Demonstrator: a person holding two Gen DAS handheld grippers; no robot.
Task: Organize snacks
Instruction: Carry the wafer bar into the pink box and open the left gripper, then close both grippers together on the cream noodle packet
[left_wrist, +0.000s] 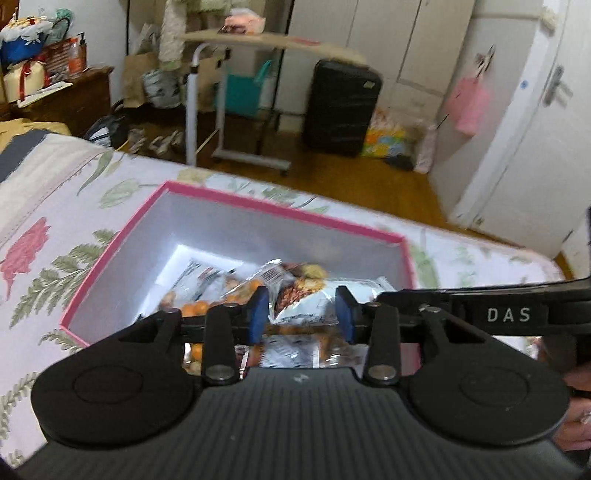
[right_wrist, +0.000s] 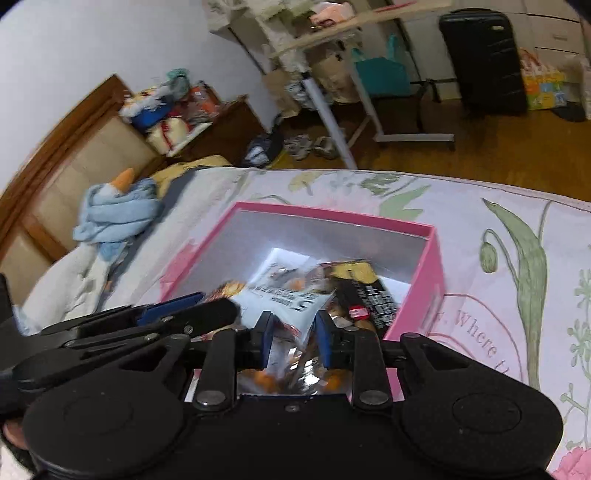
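A pink box (left_wrist: 280, 210) with a silvery inside stands on the flowered bedsheet and holds several snack packets. My left gripper (left_wrist: 302, 314) hovers over its near part. The blue pads stand a little apart, and a white packet (left_wrist: 306, 301) lies between and below them, not pressed. Orange snack packets (left_wrist: 199, 306) lie to its left. My right gripper (right_wrist: 296, 338) hangs over the same box (right_wrist: 332, 214), jaws slightly apart above a white packet (right_wrist: 288, 299). A black packet (right_wrist: 373, 295) lies to the right. The two grippers are close side by side.
The bedsheet (right_wrist: 480, 258) spreads around the box, and a blue cloth (right_wrist: 118, 214) is bunched near the headboard. Beyond the bed's edge are a wooden floor, a rolling side table (left_wrist: 236, 92), a black suitcase (left_wrist: 341, 107) and a white door (left_wrist: 535, 147).
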